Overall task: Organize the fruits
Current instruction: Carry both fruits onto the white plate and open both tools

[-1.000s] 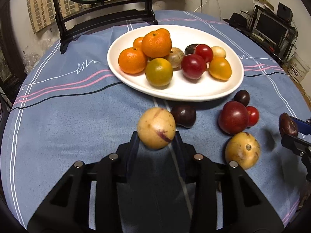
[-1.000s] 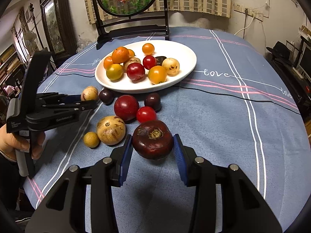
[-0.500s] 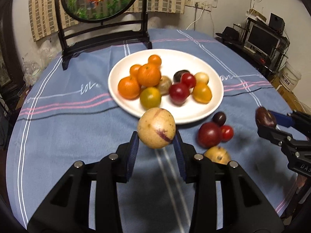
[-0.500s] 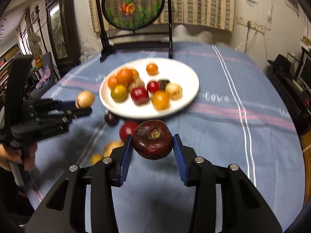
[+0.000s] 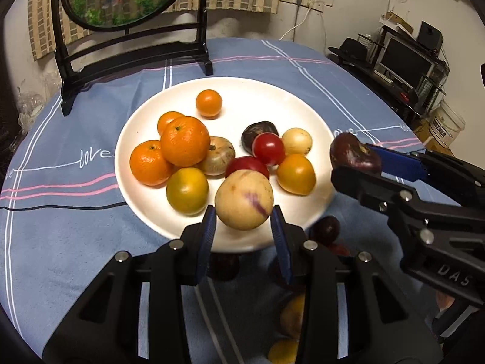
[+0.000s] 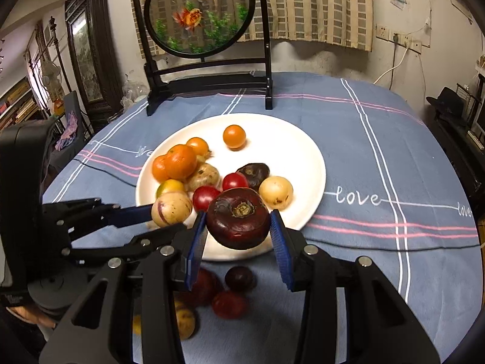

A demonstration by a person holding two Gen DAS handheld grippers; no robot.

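**Carrying two fruits over the plate**

Holding a pale yellow purple-streaked fruit [image 5: 244, 199], the left gripper [image 5: 243, 227] hovers above the white plate [image 5: 242, 91] of ten fruits on the table [image 5: 60, 227]. The right gripper [image 6: 239, 235] clamps one dark maroon fruit [image 6: 239, 218].

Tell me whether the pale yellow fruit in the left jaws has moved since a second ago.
Yes. The pale yellow fruit was down on the blue cloth short of the white plate; now it hangs over the plate's near rim.
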